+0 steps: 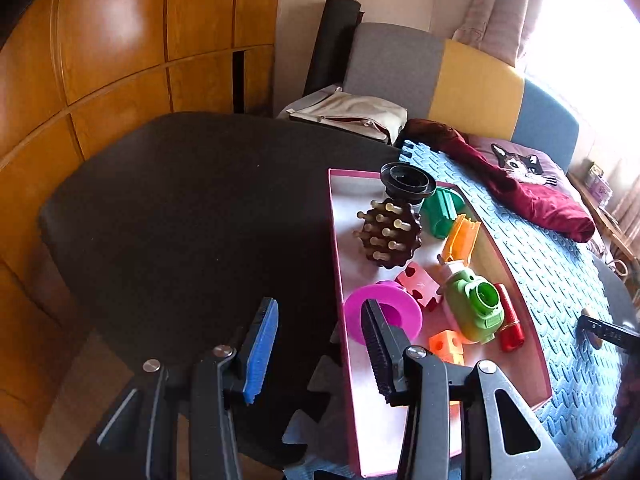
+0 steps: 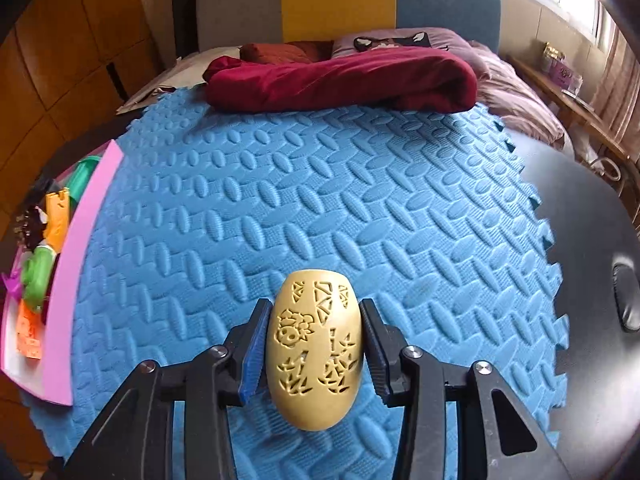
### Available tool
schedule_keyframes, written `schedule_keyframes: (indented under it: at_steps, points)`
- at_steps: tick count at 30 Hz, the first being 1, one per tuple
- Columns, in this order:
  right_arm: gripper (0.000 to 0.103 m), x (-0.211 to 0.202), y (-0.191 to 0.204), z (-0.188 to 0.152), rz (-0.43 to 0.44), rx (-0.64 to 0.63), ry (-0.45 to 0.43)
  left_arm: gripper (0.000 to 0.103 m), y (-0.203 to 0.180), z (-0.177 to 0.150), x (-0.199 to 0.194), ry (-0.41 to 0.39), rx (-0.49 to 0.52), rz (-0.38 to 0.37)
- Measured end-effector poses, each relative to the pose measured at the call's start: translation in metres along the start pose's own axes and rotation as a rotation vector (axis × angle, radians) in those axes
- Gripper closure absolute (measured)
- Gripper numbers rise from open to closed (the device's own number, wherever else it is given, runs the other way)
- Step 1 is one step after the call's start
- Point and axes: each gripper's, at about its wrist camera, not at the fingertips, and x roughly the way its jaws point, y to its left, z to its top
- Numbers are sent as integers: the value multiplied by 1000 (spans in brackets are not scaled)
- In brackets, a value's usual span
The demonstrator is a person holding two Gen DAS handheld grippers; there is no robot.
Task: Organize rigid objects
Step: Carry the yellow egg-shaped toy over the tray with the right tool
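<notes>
My right gripper [image 2: 314, 344] is shut on a tan carved egg-shaped object [image 2: 316, 352], held over the blue foam mat [image 2: 320, 208]. My left gripper [image 1: 320, 344] is open and empty above the left rim of the pink tray [image 1: 340, 264]. The tray holds a magenta spool [image 1: 396, 312], a brown peg ball [image 1: 390, 234], a black funnel-like piece [image 1: 408, 180], a green cylinder [image 1: 442, 210], an orange piece [image 1: 462, 238], a green toy camera [image 1: 476, 306], a pink block [image 1: 420, 284], a red tube [image 1: 510, 320] and an orange block [image 1: 446, 344]. The tray also shows at the left of the right wrist view [image 2: 80, 240].
The mat and tray lie on a dark round table [image 1: 192, 200]. A dark red cloth [image 2: 340, 80] lies at the mat's far edge, with a cat pillow [image 1: 520, 164] and a headboard [image 2: 340, 0] behind. A wooden wardrobe [image 1: 100, 60] stands to the left.
</notes>
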Motion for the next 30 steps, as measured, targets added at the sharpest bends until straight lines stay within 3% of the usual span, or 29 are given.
schedule_keyframes:
  at_steps: [2, 5, 12, 16, 20, 24, 30]
  points:
    - [59, -3, 0, -2, 95, 67, 8, 59, 0, 0, -1, -2, 1, -2]
    - [59, -19, 23, -5, 177, 51, -26, 59, -1, 0, -1, -5, 5, -4]
    - [59, -61, 135, -19, 305, -250, -119, 59, -6, -2, -1, 0, 16, -14]
    - [59, -61, 197, -36, 305, -403, -136, 59, -4, -3, 0, 6, 15, -11]
    - [59, -39, 236, -53, 271, -484, -93, 59, -2, -5, 3, 15, 15, -8]
    - [59, -26, 250, -71, 140, -583, -118, 59, -1, -6, 7, 21, 15, -3]
    - [59, -19, 261, -82, 121, -607, -94, 59, -3, -8, 8, 20, 21, 3]
